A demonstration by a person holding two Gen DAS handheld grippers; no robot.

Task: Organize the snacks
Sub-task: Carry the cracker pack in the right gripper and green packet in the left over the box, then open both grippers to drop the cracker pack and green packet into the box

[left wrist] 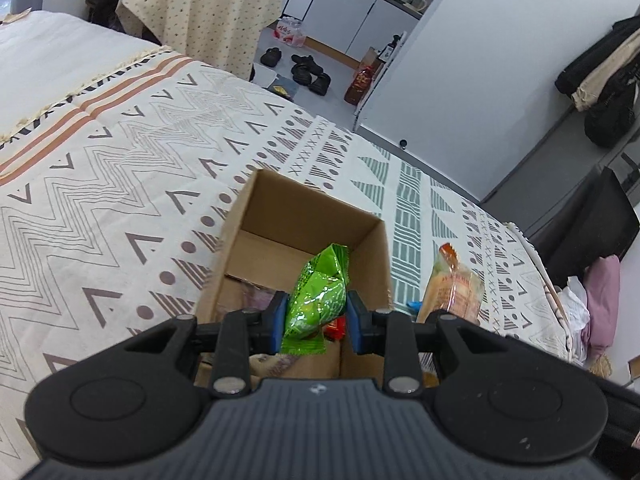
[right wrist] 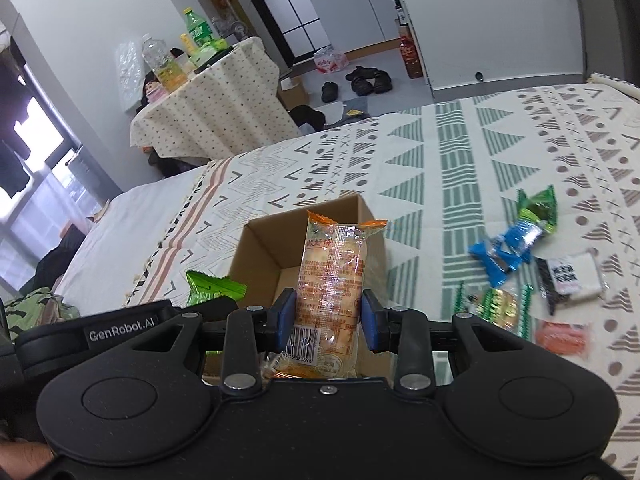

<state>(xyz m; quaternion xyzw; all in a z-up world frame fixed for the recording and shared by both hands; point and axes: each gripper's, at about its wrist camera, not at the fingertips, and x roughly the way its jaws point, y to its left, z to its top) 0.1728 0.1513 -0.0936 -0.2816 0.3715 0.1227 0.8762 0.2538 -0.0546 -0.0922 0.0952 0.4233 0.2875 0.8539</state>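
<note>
Both claws are hovering over the cardboard box [right wrist: 280, 248]: the left claw [left wrist: 316, 320] is pinching a green packet [left wrist: 320, 300], the right claw [right wrist: 328, 316] an orange packet [right wrist: 332, 280]; several loose snacks [right wrist: 508, 252] are waiting beside the box.

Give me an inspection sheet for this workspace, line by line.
Surface: patterned bedspread.
Job's things: open cardboard box; green snack packet; orange biscuit packet.
Clutter: loose snack packets on the spread to the right of the box.
Grippers: left gripper shut on green snack packet; right gripper shut on orange biscuit packet; both at the box.
Cables: nothing seen.
Surroundings: draped table with bottles, shoes on floor.
</note>
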